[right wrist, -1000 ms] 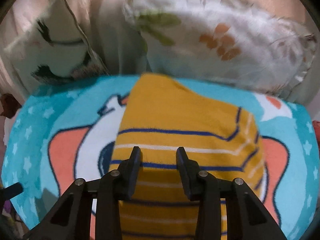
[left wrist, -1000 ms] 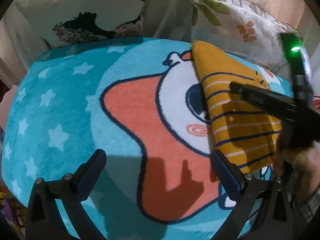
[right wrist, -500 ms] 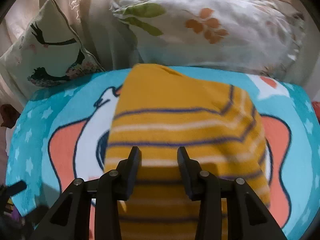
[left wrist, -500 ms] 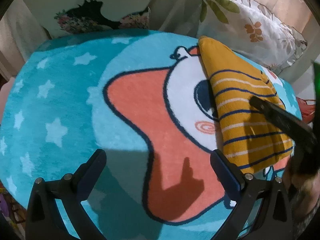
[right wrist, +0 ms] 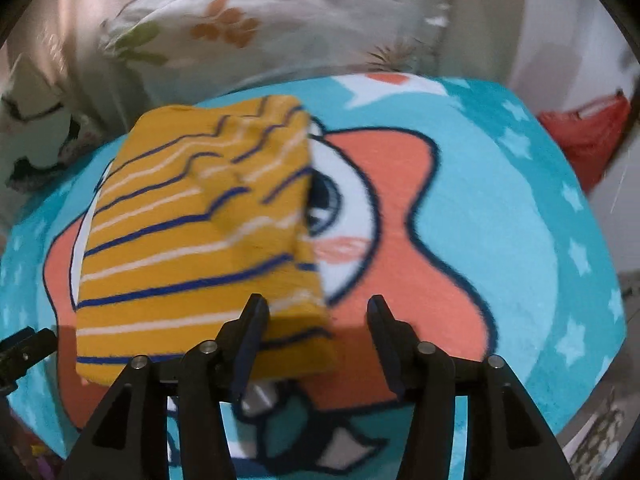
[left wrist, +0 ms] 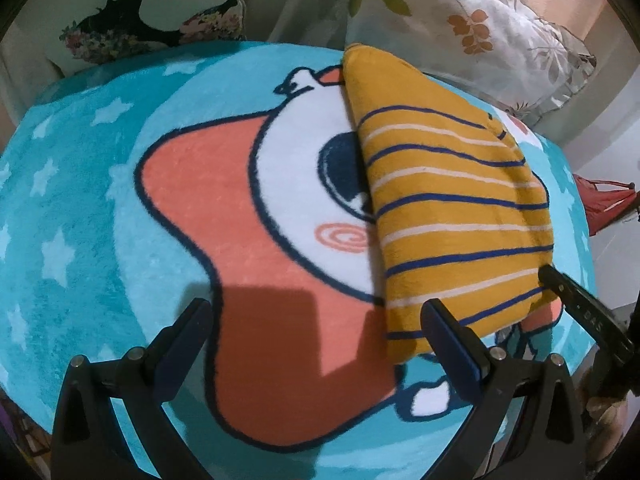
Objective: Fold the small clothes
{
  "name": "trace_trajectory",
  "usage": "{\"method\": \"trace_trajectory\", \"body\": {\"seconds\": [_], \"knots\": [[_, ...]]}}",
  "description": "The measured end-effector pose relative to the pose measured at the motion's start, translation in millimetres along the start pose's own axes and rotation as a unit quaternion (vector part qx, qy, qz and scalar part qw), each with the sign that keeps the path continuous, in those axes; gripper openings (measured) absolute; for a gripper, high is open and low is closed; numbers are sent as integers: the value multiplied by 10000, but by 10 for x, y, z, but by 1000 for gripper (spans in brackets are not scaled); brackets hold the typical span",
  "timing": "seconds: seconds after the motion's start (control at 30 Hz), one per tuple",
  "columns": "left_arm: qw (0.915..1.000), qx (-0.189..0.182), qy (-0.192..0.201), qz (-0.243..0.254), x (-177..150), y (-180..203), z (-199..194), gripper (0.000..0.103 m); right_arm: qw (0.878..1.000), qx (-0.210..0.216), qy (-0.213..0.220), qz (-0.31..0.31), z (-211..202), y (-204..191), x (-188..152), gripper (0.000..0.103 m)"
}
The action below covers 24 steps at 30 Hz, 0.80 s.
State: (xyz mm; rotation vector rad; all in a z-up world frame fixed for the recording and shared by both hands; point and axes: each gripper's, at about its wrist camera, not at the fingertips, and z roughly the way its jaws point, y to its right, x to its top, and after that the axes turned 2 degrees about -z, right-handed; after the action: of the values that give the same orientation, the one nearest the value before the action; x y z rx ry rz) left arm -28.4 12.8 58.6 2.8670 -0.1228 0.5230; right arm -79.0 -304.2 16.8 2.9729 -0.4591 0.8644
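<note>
A folded yellow garment with blue and white stripes (left wrist: 444, 208) lies on a turquoise star-print blanket (left wrist: 80, 208) with an orange star cartoon. In the right wrist view the garment (right wrist: 192, 240) fills the left middle. My left gripper (left wrist: 316, 344) is open and empty, its right finger just over the garment's near corner. My right gripper (right wrist: 316, 340) is open and empty, with its left finger over the garment's near right corner. A right gripper finger (left wrist: 580, 304) shows at the garment's right edge in the left wrist view.
A leaf-print pillow (left wrist: 472, 20) and a bird-print pillow (left wrist: 132, 12) stand behind the blanket against a curtain. A red object (right wrist: 588, 136) sits off the blanket's right side. The blanket's edges drop away at left and right.
My right gripper has opened wider and swung right, off the garment's middle to its near right corner. The left gripper stayed open and drifted slightly nearer the garment.
</note>
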Motion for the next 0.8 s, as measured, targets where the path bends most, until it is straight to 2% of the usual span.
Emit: {"method": "trace_trajectory", "body": {"seconds": [0.13,0.4,0.8], "knots": [[9999,116,-24,-46,-29,150,-19,103,9998,108,132,-58,-103,147,-36,59],[9996,294,2,35,-187,602,-45,103,9962,140,431,-744,-252,215,-53,61],[9998,195,12,-42,-491,1105,-55,103,9922,474,372,-1094,-238,483,-153,62]]}}
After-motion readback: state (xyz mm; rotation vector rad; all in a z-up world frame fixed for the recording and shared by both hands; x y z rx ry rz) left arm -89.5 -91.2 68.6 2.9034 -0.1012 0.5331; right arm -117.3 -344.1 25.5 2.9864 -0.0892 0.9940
